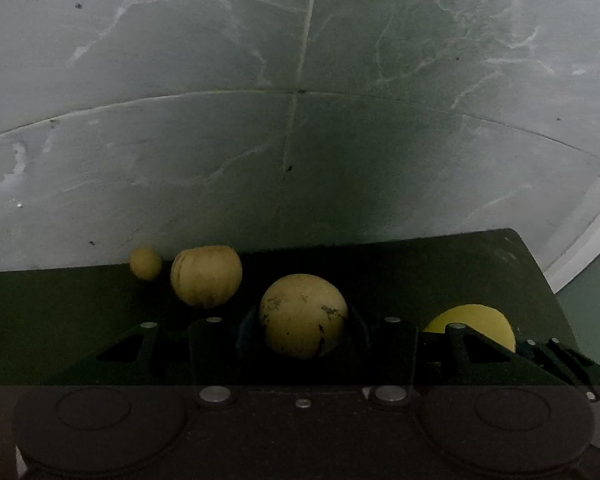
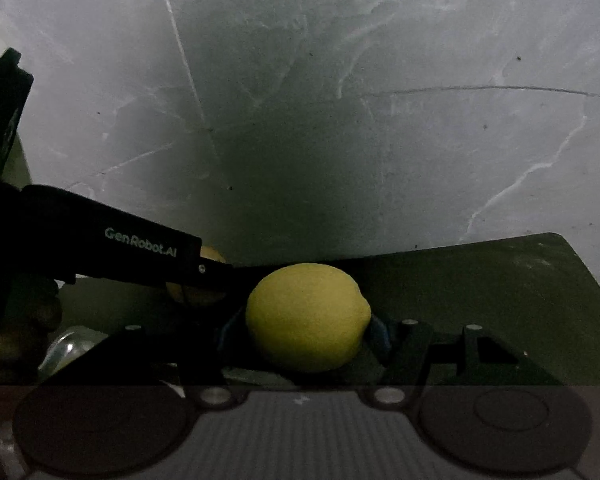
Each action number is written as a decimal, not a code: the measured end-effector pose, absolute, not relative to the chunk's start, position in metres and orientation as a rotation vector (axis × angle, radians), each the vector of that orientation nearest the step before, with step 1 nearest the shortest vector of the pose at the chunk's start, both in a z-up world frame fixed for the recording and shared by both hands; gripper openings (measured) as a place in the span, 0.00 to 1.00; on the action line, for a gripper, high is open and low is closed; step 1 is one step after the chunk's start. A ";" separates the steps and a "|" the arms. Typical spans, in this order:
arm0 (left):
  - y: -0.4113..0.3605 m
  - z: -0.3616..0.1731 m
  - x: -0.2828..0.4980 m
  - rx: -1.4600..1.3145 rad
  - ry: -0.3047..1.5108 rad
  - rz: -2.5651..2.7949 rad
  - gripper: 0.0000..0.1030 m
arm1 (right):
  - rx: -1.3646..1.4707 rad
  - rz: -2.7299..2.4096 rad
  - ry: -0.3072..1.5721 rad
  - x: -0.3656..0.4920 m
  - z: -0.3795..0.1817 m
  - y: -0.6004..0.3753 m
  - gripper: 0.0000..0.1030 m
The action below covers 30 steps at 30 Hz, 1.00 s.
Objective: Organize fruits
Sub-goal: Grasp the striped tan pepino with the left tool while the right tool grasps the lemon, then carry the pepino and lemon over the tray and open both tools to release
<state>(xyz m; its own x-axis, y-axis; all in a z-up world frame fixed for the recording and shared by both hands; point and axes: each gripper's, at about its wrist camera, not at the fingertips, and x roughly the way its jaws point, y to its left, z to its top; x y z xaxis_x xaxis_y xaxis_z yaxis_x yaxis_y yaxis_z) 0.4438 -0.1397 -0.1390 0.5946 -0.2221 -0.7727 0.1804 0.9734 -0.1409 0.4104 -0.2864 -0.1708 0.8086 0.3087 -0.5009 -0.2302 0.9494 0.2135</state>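
Note:
In the left wrist view, my left gripper (image 1: 303, 322) is shut on a round yellow fruit with dark spots (image 1: 303, 314), its dark fingers pressing both sides. Behind it on the dark green mat (image 1: 440, 264) lie a ribbed yellow fruit (image 1: 206, 276) and a small yellow fruit (image 1: 145, 263). In the right wrist view, my right gripper (image 2: 306, 330) is shut on a lemon (image 2: 308, 316) between blue-padded fingers (image 2: 380, 332). That lemon (image 1: 476, 322) also shows at the right of the left wrist view. The left gripper's black body (image 2: 112, 240) crosses the right wrist view, hiding part of its fruit (image 2: 196, 294).
The green mat (image 2: 500, 280) lies on a grey marbled tile floor (image 1: 300, 140). A shiny metal object (image 2: 66, 346) and dark, blurred fruit shapes (image 2: 20, 340) sit at the lower left of the right wrist view. The mat's right corner ends near a white edge (image 1: 592, 224).

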 end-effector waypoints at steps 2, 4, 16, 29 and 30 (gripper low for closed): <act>-0.137 -0.139 0.439 -0.048 0.908 -0.241 0.49 | 0.149 0.285 0.557 0.401 -0.167 -0.283 0.66; -0.131 -0.140 0.434 -0.047 0.914 -0.248 0.49 | 0.152 0.280 0.560 0.392 -0.165 -0.279 0.66; -0.113 -0.150 0.407 -0.025 0.961 -0.261 0.49 | 0.155 0.261 0.611 0.342 -0.169 -0.259 0.66; -0.105 -0.158 0.398 0.014 0.971 -0.276 0.49 | 0.135 0.237 0.642 0.343 -0.179 -0.244 0.66; -0.105 -0.156 0.396 0.016 0.970 -0.278 0.49 | 0.133 0.235 0.643 0.343 -0.179 -0.243 0.66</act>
<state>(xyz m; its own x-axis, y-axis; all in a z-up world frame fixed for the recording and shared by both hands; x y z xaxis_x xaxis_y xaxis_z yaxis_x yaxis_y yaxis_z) 0.3963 -0.1053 -0.1561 0.5324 -0.2258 -0.8158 0.2399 0.9645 -0.1103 0.3434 -0.2427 -0.1795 0.7749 0.2578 -0.5771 -0.1758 0.9649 0.1950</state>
